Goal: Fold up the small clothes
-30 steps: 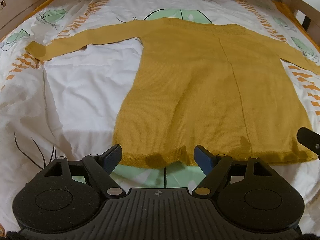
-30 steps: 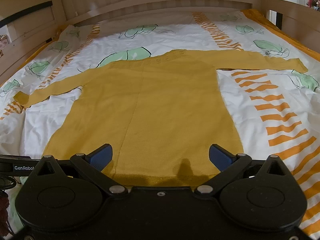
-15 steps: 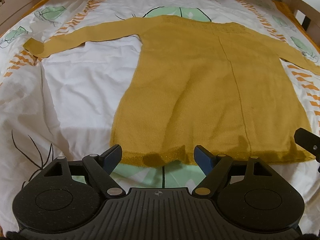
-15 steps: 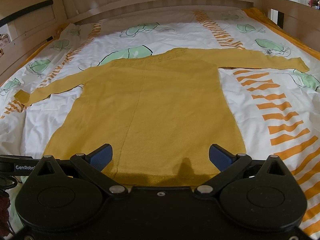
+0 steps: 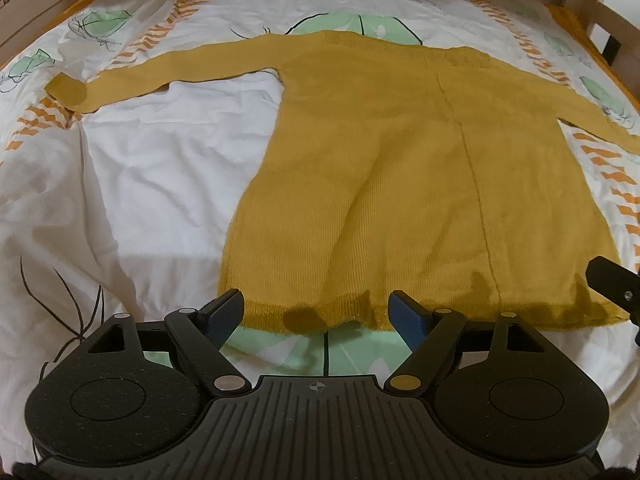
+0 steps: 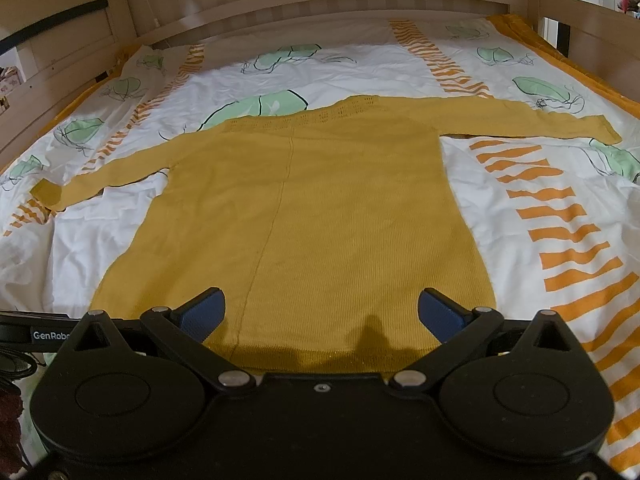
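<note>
A mustard-yellow knit sweater (image 5: 420, 184) (image 6: 320, 216) lies flat on the bed, hem towards me, both sleeves spread out sideways. My left gripper (image 5: 318, 312) hovers over the left part of the hem, open, with nothing between its blue pads. My right gripper (image 6: 320, 312) hangs over the right part of the hem, jaws wide open and empty. The left sleeve cuff (image 5: 66, 90) rests far left. The right sleeve cuff (image 6: 600, 128) reaches to the right. The right gripper's edge (image 5: 616, 284) shows in the left wrist view.
The sweater rests on a white bedsheet (image 5: 152, 184) printed with green leaves and orange stripes. Wooden bed rails (image 6: 360, 4) enclose the far end and both sides. The left gripper's body (image 6: 32, 334) shows at the lower left of the right wrist view.
The sweater has shifted slightly up in the left wrist view and slightly down in the right wrist view, small changes in framing. Both grippers stay open over the hem.
</note>
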Demonstrator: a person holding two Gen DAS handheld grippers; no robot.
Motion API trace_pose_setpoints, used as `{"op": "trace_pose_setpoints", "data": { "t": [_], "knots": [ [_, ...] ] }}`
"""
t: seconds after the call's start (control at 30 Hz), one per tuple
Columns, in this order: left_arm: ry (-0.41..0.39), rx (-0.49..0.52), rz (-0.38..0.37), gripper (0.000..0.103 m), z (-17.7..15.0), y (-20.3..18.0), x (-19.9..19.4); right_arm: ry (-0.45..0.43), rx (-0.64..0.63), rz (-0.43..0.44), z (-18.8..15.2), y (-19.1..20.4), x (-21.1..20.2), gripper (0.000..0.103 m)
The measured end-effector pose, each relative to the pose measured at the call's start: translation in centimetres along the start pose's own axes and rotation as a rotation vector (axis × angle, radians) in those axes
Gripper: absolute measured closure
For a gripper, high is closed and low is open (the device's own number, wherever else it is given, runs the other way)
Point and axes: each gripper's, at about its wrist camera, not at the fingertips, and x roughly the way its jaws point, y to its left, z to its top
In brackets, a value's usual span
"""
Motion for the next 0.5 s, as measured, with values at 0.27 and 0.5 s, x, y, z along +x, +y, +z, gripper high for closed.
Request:
{"op": "trace_pose_setpoints", "data": {
  "t": [0.27, 0.5],
  "knots": [
    [-0.056, 0.015, -0.005, 0.025, 0.04, 0.08, -0.51, 0.007, 0.006, 0.006, 0.21, -0.10, 0.10, 0.001],
    [-0.082, 0.041, -0.005, 0.025, 0.14, 0.24, -0.36, 0.026, 0.027, 0.027, 0.37, -0.58, 0.64, 0.001]
  ]
}}
